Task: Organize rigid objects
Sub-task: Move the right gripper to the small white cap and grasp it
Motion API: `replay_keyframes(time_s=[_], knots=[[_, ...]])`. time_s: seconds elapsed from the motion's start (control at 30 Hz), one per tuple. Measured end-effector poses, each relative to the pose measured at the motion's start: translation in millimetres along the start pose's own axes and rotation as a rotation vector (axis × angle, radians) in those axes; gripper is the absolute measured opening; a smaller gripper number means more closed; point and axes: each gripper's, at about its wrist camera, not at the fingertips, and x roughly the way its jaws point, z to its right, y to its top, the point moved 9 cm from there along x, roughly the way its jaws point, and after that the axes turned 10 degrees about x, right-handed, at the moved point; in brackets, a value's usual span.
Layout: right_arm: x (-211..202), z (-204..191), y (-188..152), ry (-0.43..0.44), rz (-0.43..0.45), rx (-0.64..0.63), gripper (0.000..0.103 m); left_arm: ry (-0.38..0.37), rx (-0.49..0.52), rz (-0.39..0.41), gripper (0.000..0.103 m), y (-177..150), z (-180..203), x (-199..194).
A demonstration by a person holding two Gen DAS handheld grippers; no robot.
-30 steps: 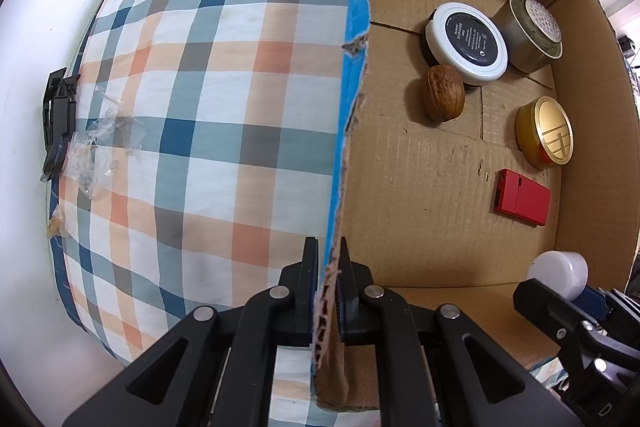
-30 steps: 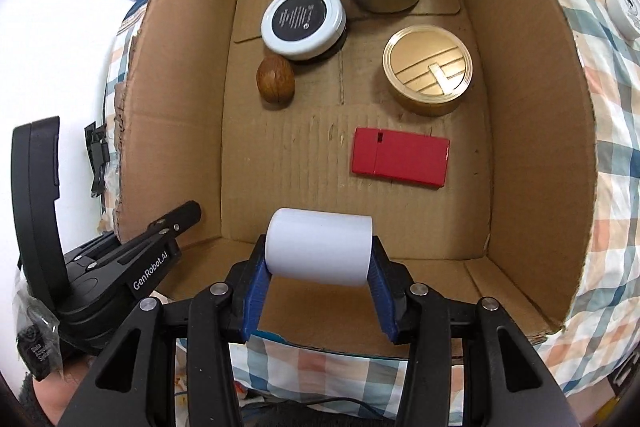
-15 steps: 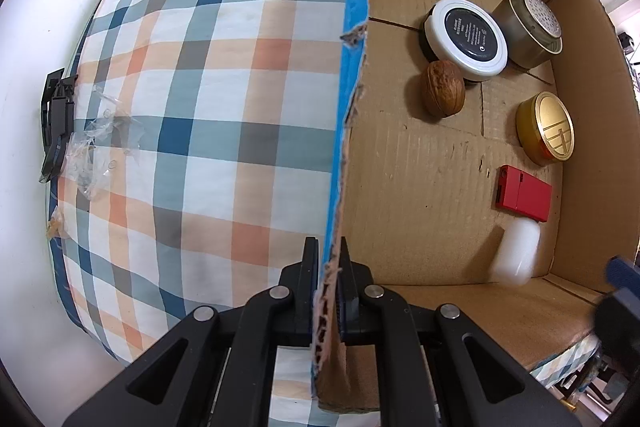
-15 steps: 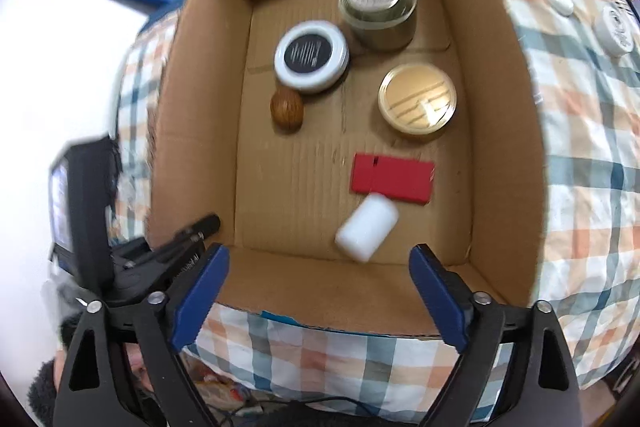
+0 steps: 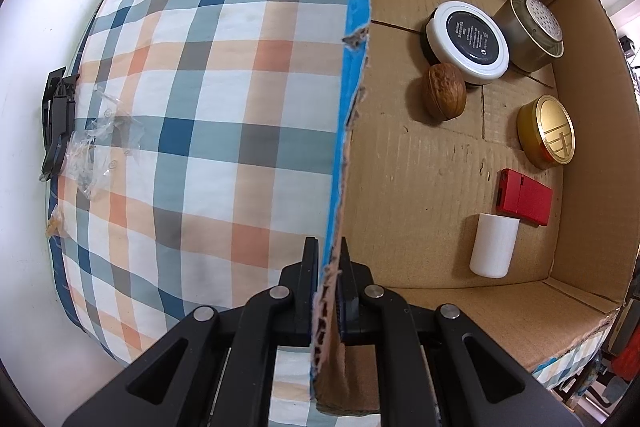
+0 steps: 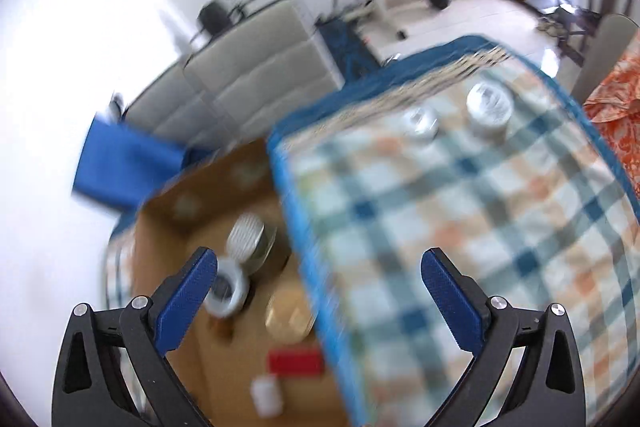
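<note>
White cylinder (image 5: pixel 494 245) now lies released in box (image 5: pixel 592 115); right tool (image 6: pixel 318 281) wide open, empty (swing to next container (image 6: pixel 490 109)), left tool (image 5: pixel 329 269) clamps wall.

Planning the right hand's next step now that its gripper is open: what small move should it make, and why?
Probably swing the open, empty right gripper toward the two round containers on the checked cloth. They sit outside the cardboard box, while the left gripper clamps the box wall.
</note>
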Motion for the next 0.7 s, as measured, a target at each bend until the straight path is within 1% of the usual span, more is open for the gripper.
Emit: replay_keyframes(time_s=[0.03,0.07,0.1,0.2,0.27,0.33,0.4,0.47,0.5,0.57,0.6,0.67,0.7], knots=[[9.5,10.7,14.9,-0.016,0.001,0.026,0.103,0.0,0.0,0.001,0.005,-0.2,-0.5,-0.1],[19.8,21.5,25.5,-0.052,-0.017,0.047,0.103,-0.001,-0.003,0.001,0.005,-0.3,-0.5,-0.2],[36.0,36.0,38.5,-0.11,-0.045,0.065,0.103,-0.001,-0.004,0.001,0.005,-0.4,-0.5,-0.2],[78.0,59.4,69.5,-0.19,-0.101,0.034,0.103,-0.002,-0.008,0.001,0.005,-0.5,-1.1,0.0],[104.3,71.2,84.3,-0.225,-0.133,0.032,0.103,-0.002,-0.011,0.001,0.006,-0.4,-1.7,0.5],[132.5,79.5,91.1,-0.251,-0.189,0.027,0.103,-0.004,-0.017,0.002,0.006,-0.8,-2.5,0.6],[157.0,84.7,100.6,-0.249,-0.234,0.035,0.103,-0.005,-0.022,0.003,0.006,-0.8,-4.1,1.1],[173.1,90.3,110.0,-0.285,-0.24,0.033,0.102,-0.008,-0.028,0.003,0.006,-0.8,-5.3,1.3],[180.3,91.5,116.0,-0.283,-0.235,0.034,0.101,-0.011,-0.033,0.003,0.006,-0.6,-5.9,1.3],[193.1,96.0,126.8,-0.305,-0.226,0.028,0.09,-0.013,-0.038,0.003,0.006,-1.2,-7.8,1.2],[200.5,97.6,132.0,-0.312,-0.236,0.03,0.086,-0.013,-0.04,0.003,0.006,-0.9,-8.3,1.3],[211.0,100.0,138.0,-0.316,-0.259,0.045,0.065,-0.016,-0.046,0.002,0.006,-0.1,-9.9,1.7],[216.5,101.5,138.9,-0.325,-0.273,0.046,0.063,-0.017,-0.049,0.002,0.006,0.1,-10.9,1.9]])
